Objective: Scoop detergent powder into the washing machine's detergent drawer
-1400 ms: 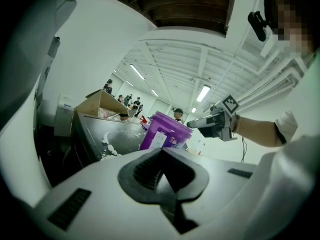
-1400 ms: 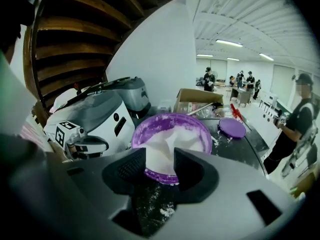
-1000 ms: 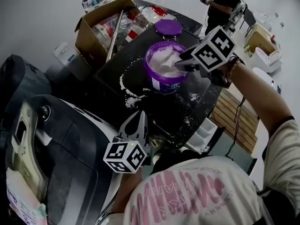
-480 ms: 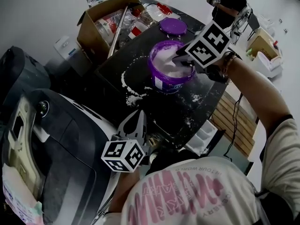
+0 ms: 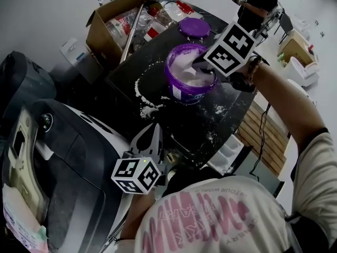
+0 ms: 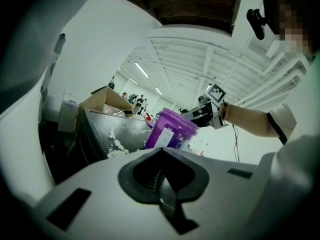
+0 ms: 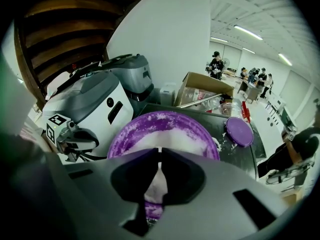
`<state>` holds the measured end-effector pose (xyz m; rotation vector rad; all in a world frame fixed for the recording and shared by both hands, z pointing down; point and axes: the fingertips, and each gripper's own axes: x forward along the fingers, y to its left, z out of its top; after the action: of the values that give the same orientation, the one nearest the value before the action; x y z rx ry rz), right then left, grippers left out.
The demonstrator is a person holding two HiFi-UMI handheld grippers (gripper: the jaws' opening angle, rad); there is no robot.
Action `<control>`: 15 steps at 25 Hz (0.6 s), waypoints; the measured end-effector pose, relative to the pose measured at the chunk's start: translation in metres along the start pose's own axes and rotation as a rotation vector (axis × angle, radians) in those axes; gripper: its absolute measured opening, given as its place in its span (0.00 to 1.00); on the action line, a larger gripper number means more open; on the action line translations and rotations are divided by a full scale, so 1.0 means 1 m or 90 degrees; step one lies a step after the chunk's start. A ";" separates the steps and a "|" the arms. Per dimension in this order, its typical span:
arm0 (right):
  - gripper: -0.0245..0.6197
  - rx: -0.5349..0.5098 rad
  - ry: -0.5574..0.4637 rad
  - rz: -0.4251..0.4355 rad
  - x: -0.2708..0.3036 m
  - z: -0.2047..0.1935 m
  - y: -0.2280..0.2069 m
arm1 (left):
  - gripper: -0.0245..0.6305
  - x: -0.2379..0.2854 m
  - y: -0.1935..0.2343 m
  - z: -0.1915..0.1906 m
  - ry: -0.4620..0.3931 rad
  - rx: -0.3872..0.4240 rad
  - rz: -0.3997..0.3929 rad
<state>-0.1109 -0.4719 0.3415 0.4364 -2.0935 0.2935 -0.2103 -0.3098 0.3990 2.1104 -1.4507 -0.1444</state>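
- The left gripper point(image 5: 154, 136) is hovering nearest, beside the grey-and-white washing machine point(image 5: 73, 162), its jaws sitting together with nothing between them.
- A white tray with compartments point(image 5: 227, 151) is sticking out below the near edge of the black tabletop point(image 5: 179, 123).
- Spilled powder point(image 5: 145, 108) is lying in clumps on that top, just left of the purple tub point(image 5: 184, 93).
- The tub is standing upright and open, holding the white detergent powder point(image 5: 183, 67).
- The right gripper point(image 5: 200, 66) is dipping steeply into the tub over the powder. Its jaws have just been closing and are sitting almost together, with only a thin white sliver showing between the tips. Whether that sliver is a gripped thing or powder behind, I cannot tell.
- The purple lid point(image 5: 194, 28) is lying flat behind the tub, apart from it.
- An open cardboard box point(image 5: 105, 33) of packaged goods is sitting at the top's far left.
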 end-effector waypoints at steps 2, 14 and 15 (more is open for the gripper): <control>0.06 0.001 -0.006 -0.003 -0.002 0.002 -0.001 | 0.04 0.001 -0.001 0.001 -0.001 0.001 -0.001; 0.04 -0.059 0.008 -0.115 -0.021 -0.007 -0.021 | 0.04 0.005 -0.011 0.000 0.001 0.004 -0.019; 0.04 -0.058 0.010 -0.114 -0.021 -0.009 -0.020 | 0.04 0.005 -0.012 0.000 0.001 0.005 -0.021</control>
<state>-0.0855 -0.4824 0.3289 0.5602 -2.0273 0.0957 -0.1978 -0.3113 0.3942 2.1406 -1.4181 -0.1492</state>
